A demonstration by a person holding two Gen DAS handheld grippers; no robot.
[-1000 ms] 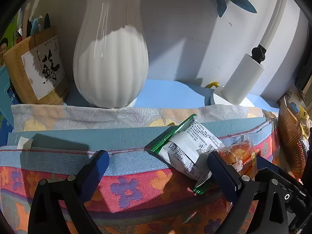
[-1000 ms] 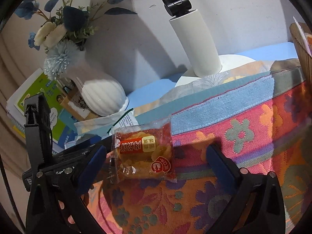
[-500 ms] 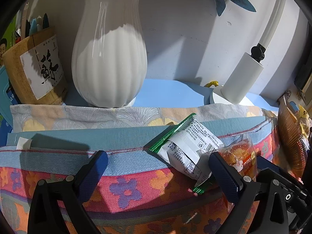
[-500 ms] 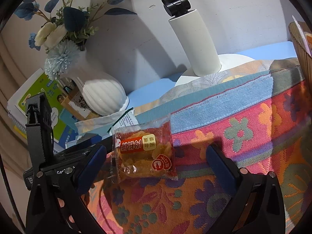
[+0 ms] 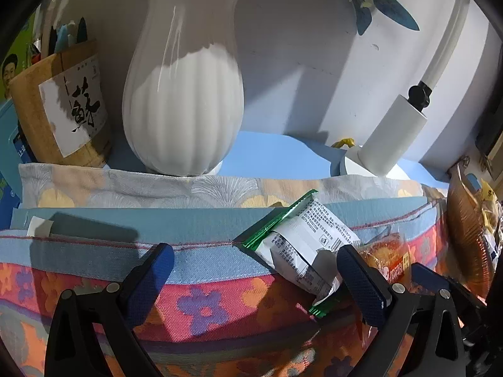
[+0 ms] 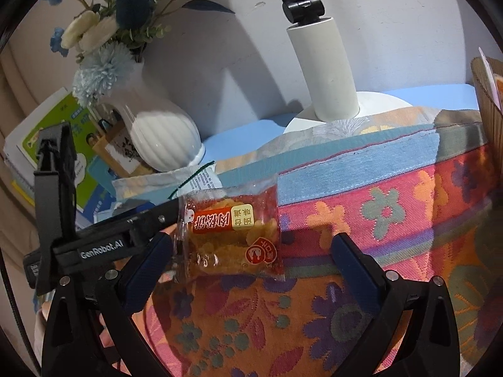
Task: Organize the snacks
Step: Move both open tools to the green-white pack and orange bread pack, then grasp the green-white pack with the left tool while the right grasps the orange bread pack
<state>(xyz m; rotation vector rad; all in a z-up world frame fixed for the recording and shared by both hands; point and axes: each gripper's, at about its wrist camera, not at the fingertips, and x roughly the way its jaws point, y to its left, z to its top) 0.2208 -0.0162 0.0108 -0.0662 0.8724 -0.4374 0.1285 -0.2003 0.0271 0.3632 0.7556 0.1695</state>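
Orange-wrapped pastry packet [image 6: 231, 235] and white-and-green packet [image 5: 301, 245] lie near the flowered cloth's [image 6: 393, 220] back edge, both grippers [image 5: 254, 282] [image 6: 251, 267] spread open, apparently lining up a pick.

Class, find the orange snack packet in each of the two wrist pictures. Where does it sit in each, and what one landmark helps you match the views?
Left wrist view: the orange snack packet lies at lower right, partly hidden behind the right fingertip, beside the white and green packet.
Right wrist view: the orange snack packet lies left of centre on the flowered cloth, between the open fingers.
Shared landmark: the white ribbed vase.
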